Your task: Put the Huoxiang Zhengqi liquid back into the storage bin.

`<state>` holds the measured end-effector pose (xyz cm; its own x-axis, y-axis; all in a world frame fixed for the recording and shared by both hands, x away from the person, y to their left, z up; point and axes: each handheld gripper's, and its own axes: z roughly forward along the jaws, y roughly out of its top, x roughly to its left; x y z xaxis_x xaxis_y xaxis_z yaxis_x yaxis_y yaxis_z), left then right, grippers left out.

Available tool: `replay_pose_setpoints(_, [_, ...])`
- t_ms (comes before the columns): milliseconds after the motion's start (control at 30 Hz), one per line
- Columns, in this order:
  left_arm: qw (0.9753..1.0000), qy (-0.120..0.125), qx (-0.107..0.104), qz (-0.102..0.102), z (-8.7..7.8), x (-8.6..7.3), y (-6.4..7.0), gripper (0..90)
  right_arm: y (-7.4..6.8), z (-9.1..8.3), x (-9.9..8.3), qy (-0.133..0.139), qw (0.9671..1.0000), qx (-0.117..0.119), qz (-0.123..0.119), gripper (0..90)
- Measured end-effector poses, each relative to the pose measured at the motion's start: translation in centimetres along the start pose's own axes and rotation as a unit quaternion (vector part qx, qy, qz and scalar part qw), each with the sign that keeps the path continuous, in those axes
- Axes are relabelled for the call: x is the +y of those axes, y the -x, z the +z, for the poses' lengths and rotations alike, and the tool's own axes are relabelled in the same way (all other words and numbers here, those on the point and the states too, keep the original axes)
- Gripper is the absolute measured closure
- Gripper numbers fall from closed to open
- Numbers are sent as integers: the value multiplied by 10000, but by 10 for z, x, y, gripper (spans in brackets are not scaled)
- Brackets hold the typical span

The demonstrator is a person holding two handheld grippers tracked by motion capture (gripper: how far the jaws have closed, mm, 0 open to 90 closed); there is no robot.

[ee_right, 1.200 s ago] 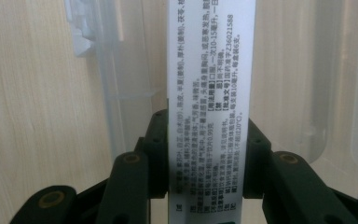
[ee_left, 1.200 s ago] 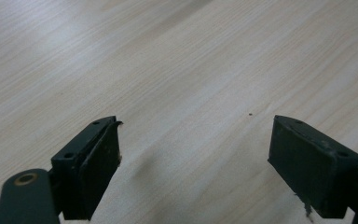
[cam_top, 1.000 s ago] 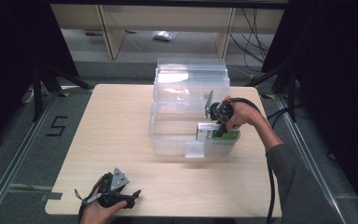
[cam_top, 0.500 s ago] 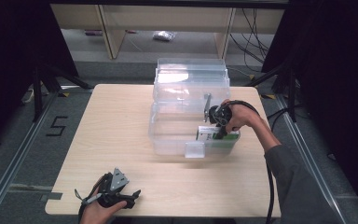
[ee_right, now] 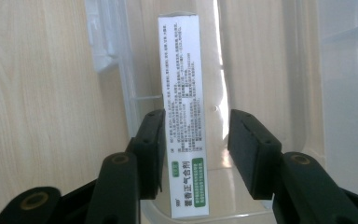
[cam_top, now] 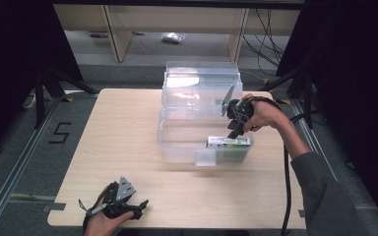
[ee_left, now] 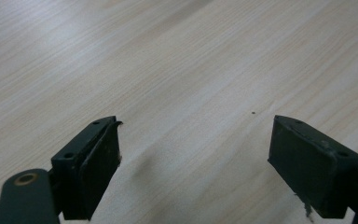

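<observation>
White-green box (cam_top: 228,142) lies inside clear bin (cam_top: 177,147).

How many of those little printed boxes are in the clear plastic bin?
1. The white and green box lies inside the clear bin, against its near wall at the right end, between the open jaws of the right gripper. The clear walls show no other.

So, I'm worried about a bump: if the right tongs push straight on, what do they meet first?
Probably the white and green box between the open right tongs, then the clear bin floor; depth is unclear.

white-green box (ee_right: 185,140), clear bin (cam_top: 177,147), black jaws
</observation>
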<state>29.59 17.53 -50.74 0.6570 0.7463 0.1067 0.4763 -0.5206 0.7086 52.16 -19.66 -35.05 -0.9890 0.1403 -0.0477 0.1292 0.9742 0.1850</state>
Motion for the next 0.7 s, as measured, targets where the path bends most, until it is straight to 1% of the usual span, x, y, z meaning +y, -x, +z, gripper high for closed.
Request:
replay_pose_setpoints(33, [10000,-16,-10,16,0,0,0,158,0,-1,-1,27,10000,-37,-4,563])
replay_pose_setpoints(67, [10000,-14,4,6,0,0,0,158,-1,-2,-2,124,9999,-15,41,563])
replay_pose_setpoints(100, [10000,-3,7,10,0,0,0,158,-1,-3,-3,161,9999,-57,4,562])
replay_pose_setpoints(133, [9999,56,21,-112,1,0,1,158,-2,-4,-4,176,9998,-43,82,559])
replay_pose_setpoints(167, [9999,56,21,-112,1,0,1,158,-2,-4,-4,176,9998,-43,82,559])
replay_pose_setpoints(233, [9999,71,27,-128,1,0,1,158,-3,-6,-6,220,9996,-72,167,557])
replay_pose_setpoints(333, [9999,52,40,-117,1,0,1,158,-5,-7,-7,196,9996,-92,197,555])
replay_pose_setpoints(367, [9999,63,34,-125,1,0,1,158,-5,-7,-7,237,9995,-87,172,554])
replay_pose_setpoints(400, [9999,95,26,-125,2,0,1,158,-6,-8,-7,277,9993,-114,219,554])
replay_pose_setpoints(433, [10000,12,22,-6,0,0,0,158,-7,-9,-7,317,9990,-124,280,551])
replay_pose_setpoints(467, [10000,12,22,-6,0,0,0,158,-7,-9,-7,317,9990,-124,280,551])
replay_pose_setpoints(500, [9999,86,13,-102,1,0,1,158,-7,-9,-7,331,9991,-124,246,548])
replay_pose_setpoints(533, [9999,45,40,-80,1,0,1,158,-5,-9,-7,405,9990,-133,98,547])
replay_pose_setpoints(567, [10000,34,42,-59,0,0,0,158,-7,-9,-7,402,9990,-107,188,545])
replay_pose_setpoints(633, [10000,2,25,13,0,0,-1,158,-8,-9,-6,375,9986,-164,329,535])
replay_pose_setpoints(667, [10000,2,25,13,0,0,-1,158,-8,-9,-6,375,9986,-164,329,535])
replay_pose_setpoints(700, [10000,34,69,37,0,0,-1,158,-7,-9,-6,396,9988,-174,242,525])
